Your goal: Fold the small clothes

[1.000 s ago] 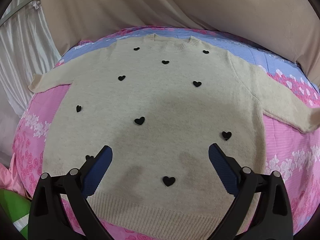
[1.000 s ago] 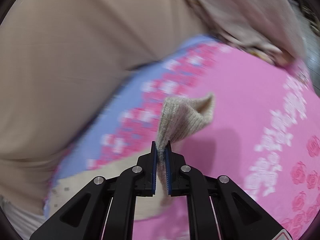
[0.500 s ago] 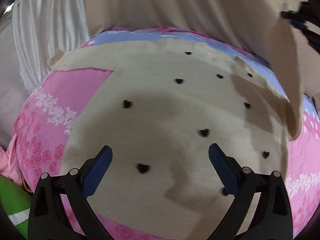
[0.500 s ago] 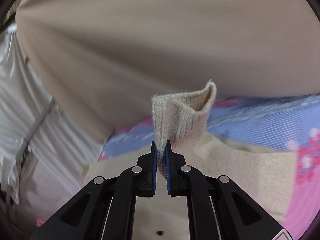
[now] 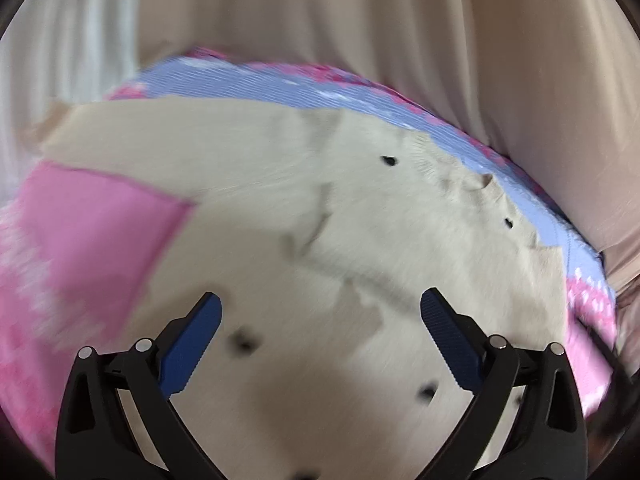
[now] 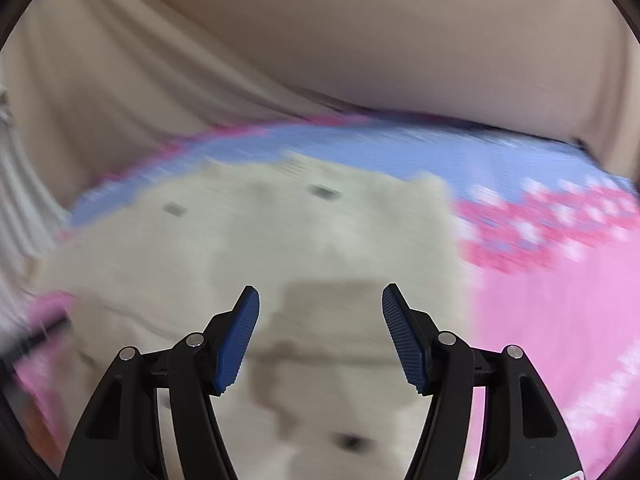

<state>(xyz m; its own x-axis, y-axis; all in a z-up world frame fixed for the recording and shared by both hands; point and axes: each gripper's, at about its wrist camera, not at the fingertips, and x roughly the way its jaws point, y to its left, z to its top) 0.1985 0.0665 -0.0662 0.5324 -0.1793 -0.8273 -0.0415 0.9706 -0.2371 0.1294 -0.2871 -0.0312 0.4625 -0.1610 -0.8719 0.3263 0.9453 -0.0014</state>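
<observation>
Sweater [image 5: 320,240] lies flat on the bed [image 5: 92,232], its unfolded sleeve [image 5: 120,136] toward ten o'clock of the left gripper [image 5: 320,320], jaws apart and empty, while the right gripper [image 6: 320,320] jaws are opening, empty.

Soft, even indoor light; both fisheye views motion-blurred, edges bowed and vignetted dark, faint shadows on cloth

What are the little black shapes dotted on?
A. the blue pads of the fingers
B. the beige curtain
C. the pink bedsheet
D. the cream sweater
D. The little black shapes sit on the cream sweater, which lies spread over the pink bedsheet; the sheet shows only flower prints, and the beige curtain behind is plain.
</observation>
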